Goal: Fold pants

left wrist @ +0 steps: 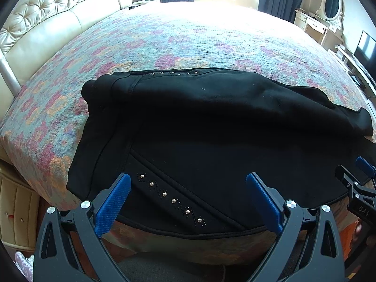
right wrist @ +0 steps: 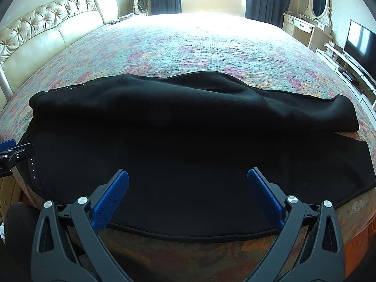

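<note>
Black pants lie spread across the near edge of the bed, waistband to the left and leg ends to the right. A pocket seam with metal studs runs diagonally at the near left. The far leg lies bunched over the near one. My left gripper is open and empty, just above the studded pocket at the near hem. My right gripper is open and empty over the near leg of the pants. The right gripper also shows at the right edge of the left wrist view.
The bed has a floral quilted cover stretching far beyond the pants. A tufted cream headboard stands at the left. A dresser with oval mirror and a TV stand at the right. A window with dark curtains is at the back.
</note>
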{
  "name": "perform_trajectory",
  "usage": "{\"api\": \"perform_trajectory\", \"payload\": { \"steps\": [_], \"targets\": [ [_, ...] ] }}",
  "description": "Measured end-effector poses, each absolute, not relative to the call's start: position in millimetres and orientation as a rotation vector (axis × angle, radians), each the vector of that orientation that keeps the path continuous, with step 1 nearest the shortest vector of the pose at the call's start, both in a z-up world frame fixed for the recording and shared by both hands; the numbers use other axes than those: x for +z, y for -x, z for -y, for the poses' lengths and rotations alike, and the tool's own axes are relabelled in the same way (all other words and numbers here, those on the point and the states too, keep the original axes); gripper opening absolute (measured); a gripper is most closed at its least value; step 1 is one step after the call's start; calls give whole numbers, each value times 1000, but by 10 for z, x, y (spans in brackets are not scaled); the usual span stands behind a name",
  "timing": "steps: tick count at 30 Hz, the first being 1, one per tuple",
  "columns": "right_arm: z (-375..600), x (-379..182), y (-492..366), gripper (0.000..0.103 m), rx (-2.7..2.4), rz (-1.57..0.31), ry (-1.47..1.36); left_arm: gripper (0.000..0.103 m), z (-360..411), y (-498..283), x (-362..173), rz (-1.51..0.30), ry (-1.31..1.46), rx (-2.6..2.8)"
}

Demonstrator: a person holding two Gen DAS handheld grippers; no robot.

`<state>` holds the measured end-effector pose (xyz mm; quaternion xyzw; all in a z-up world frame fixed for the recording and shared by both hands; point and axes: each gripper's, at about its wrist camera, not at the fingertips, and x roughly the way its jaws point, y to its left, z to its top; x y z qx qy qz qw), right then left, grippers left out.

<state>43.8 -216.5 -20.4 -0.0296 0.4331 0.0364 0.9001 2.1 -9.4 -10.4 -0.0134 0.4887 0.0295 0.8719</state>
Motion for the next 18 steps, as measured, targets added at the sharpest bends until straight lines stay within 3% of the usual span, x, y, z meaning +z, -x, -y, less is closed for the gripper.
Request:
{"api": "perform_trajectory", "payload": {
  "steps": [18],
  "targets": [
    [2129,-221,-450,101,77,-910,56,97,94,-29,-111,-1025,25,59]
  ]
}}
